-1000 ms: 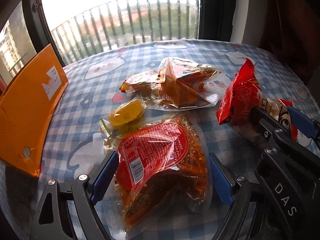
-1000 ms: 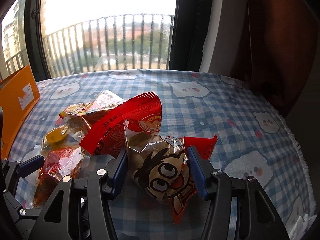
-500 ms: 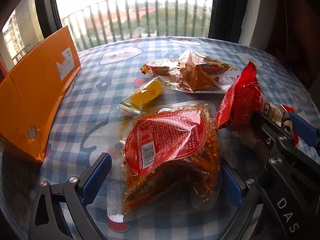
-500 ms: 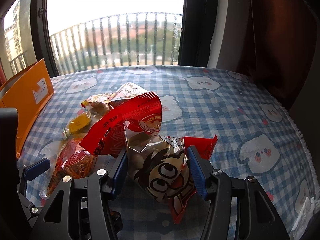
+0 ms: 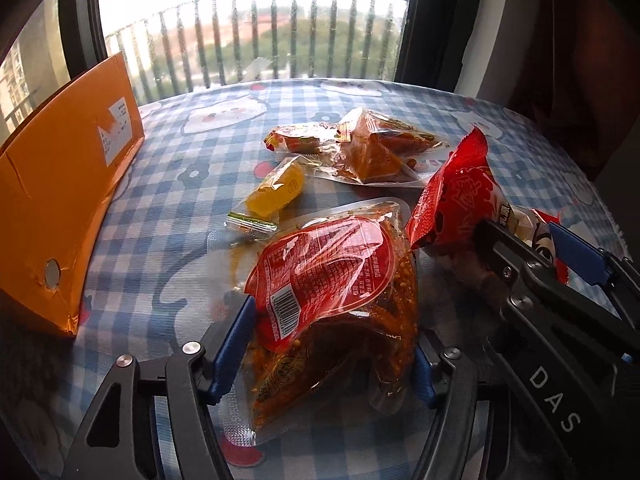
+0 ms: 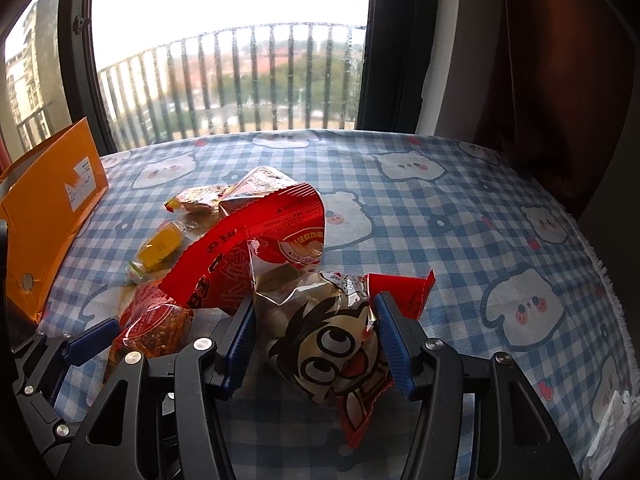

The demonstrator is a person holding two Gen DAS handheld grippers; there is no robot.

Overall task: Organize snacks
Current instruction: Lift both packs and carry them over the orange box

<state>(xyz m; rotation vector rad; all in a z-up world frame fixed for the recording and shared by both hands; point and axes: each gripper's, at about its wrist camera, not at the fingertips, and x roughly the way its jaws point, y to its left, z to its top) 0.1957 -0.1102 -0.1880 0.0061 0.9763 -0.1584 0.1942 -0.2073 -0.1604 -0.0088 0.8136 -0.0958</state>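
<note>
My left gripper (image 5: 332, 344) is shut on a clear pouch of red spicy snack (image 5: 332, 300), which bulges between the blue pads. It also shows in the right wrist view (image 6: 152, 328). My right gripper (image 6: 316, 340) is shut on a cartoon-face snack bag (image 6: 332, 344) whose red top (image 6: 248, 252) sticks up. That bag's red top shows in the left wrist view (image 5: 456, 196), held by the right gripper (image 5: 532, 248). A yellow candy packet (image 5: 272, 196) and two orange packets (image 5: 360, 148) lie on the checked tablecloth (image 6: 440, 220).
An orange cardboard box (image 5: 60, 196) stands open at the left of the table. The table's right edge (image 6: 604, 272) has a fringe. A window with railings is behind the table, and a dark curtain hangs at the right.
My left gripper has closed in on the spicy snack pouch, squeezing it so it bulges up. My right gripper has kept its hold on the cartoon bag.
</note>
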